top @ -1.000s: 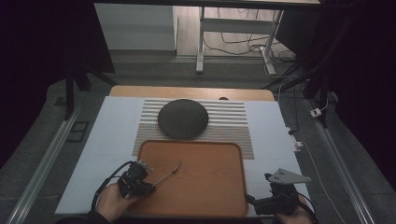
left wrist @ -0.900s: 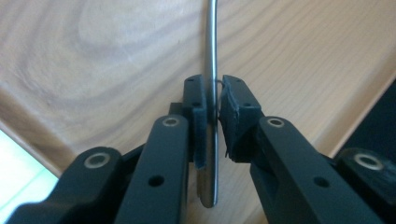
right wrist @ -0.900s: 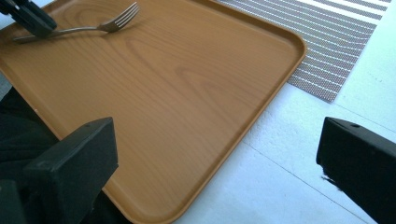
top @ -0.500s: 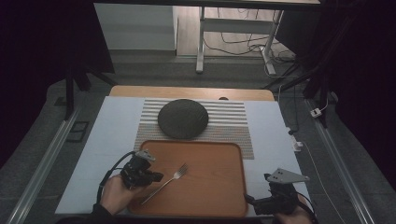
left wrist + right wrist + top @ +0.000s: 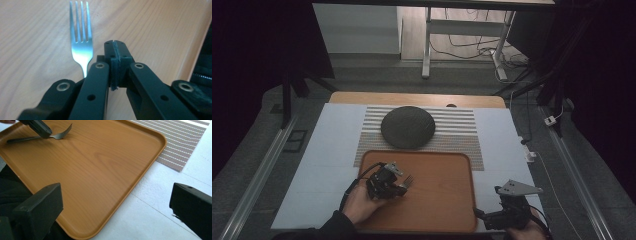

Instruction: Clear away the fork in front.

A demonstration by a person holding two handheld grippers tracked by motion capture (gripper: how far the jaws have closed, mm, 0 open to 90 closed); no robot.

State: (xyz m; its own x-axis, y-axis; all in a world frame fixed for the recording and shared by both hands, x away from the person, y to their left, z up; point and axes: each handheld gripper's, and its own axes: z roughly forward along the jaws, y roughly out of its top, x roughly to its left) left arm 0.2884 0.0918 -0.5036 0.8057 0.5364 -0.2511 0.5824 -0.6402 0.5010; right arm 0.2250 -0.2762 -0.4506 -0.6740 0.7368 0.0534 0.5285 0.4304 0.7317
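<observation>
High view: the wooden tray (image 5: 447, 200) lies at the near edge of the desk (image 5: 332, 145), and it serves as the landmark here. Beyond its far rim a striped mat (image 5: 462, 130) carries a dark round plate (image 5: 407, 127). Over the tray's left part, the left hand-held gripper (image 5: 401, 189) is held by a hand (image 5: 359, 202), and the tines of a fork (image 5: 408, 179) show just past its tip. Off the tray's near right corner sits the right hand-held gripper (image 5: 492, 218), above the bare desk.

Left gripper view: the left hand-held gripper (image 5: 115, 53) is clenched, its pads pressed flat together with nothing between them. The fork (image 5: 81, 42) lies on the tray (image 5: 155, 32) just beside the jaws, its handle running under them; whether metal touches the jaw I cannot tell.

Right gripper view: the right hand-held gripper (image 5: 116, 203) stands released, jaws wide apart, straddling the tray's (image 5: 95, 170) near corner. At the tray's far left corner the fork (image 5: 58, 135) lies flat, with the left hand-held gripper (image 5: 42, 130) over its handle.
</observation>
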